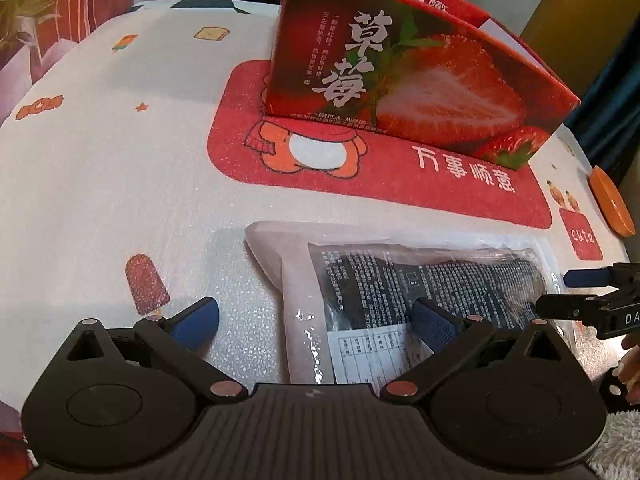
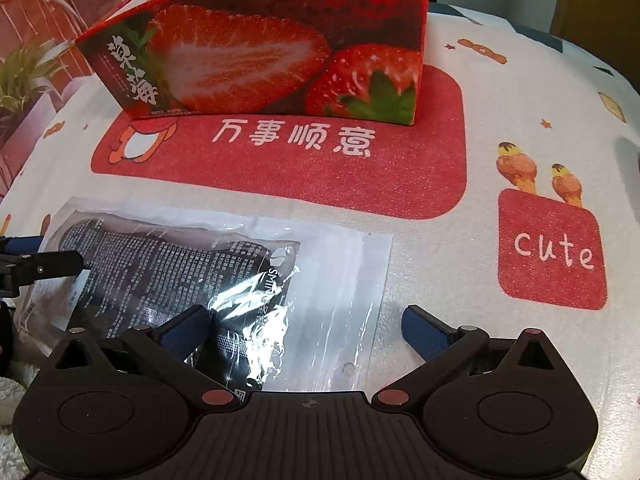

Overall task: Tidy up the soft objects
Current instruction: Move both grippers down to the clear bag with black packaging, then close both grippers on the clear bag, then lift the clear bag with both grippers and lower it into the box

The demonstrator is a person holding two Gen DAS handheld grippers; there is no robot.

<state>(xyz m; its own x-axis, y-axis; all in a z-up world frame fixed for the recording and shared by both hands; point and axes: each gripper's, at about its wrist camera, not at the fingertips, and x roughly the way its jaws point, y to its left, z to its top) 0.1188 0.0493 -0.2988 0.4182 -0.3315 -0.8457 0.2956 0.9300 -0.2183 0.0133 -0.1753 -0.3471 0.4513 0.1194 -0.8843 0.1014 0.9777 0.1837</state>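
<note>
A clear plastic packet (image 1: 400,280) with a dark printed item inside lies flat on the white patterned tablecloth (image 1: 120,184); it also shows in the right wrist view (image 2: 192,264). My left gripper (image 1: 316,320) is open, low over the packet's left end, with its right finger (image 1: 432,322) over the packet. My right gripper (image 2: 306,330) is open over the packet's right end, its left finger (image 2: 184,330) over the plastic. Each gripper shows at the edge of the other's view: the right one (image 1: 576,292) and the left one (image 2: 36,258).
A red strawberry-printed cardboard box (image 1: 400,68) stands open on a red mat (image 1: 360,176) behind the packet; it shows in the right wrist view too (image 2: 260,48). An orange dish (image 1: 612,204) sits at the table's right edge. White fluffy fabric (image 1: 620,440) lies near me.
</note>
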